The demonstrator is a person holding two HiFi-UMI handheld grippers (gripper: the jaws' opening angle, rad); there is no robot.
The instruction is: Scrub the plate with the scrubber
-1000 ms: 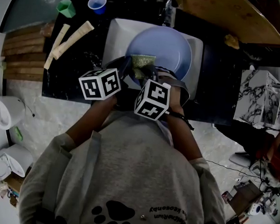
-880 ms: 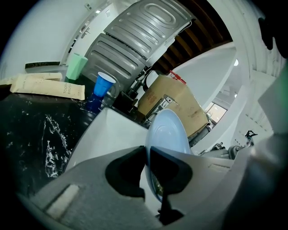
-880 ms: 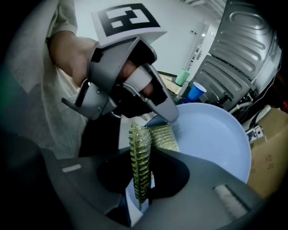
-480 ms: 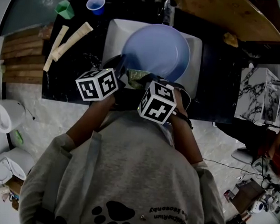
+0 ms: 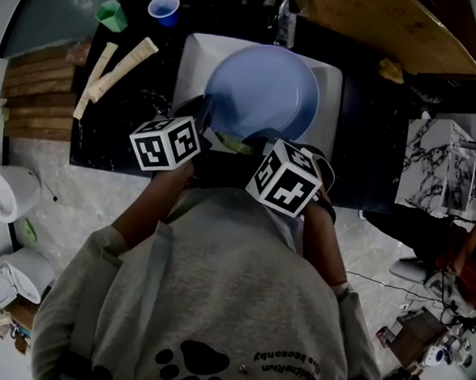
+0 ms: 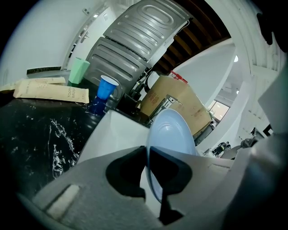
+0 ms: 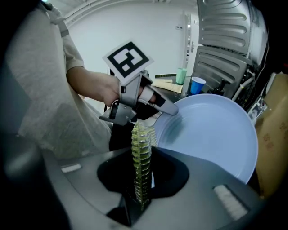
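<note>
A pale blue plate (image 5: 261, 93) stands tilted over the white sink (image 5: 197, 56). My left gripper (image 6: 147, 155) is shut on the plate's (image 6: 173, 132) near rim, which runs edge-on between its jaws. My right gripper (image 7: 143, 155) is shut on a yellow-green mesh scrubber (image 7: 141, 166) that stands upright between its jaws. The scrubber's top lies at the lower left rim of the plate (image 7: 216, 134), just below the left gripper (image 7: 135, 101). In the head view only a sliver of the scrubber (image 5: 237, 144) shows between the two marker cubes.
On the wet black counter (image 5: 124, 128) left of the sink lie two long paper packets (image 5: 120, 67), with a blue cup (image 5: 165, 7) and a green cup (image 5: 112, 13) behind them. A wooden board (image 5: 395, 30) lies at the back right. The tap (image 5: 285, 22) stands behind the sink.
My right gripper has drawn the scrubber down off the plate's face to its lower rim and moved right, rolling as it went. The left gripper has kept its hold on the plate.
</note>
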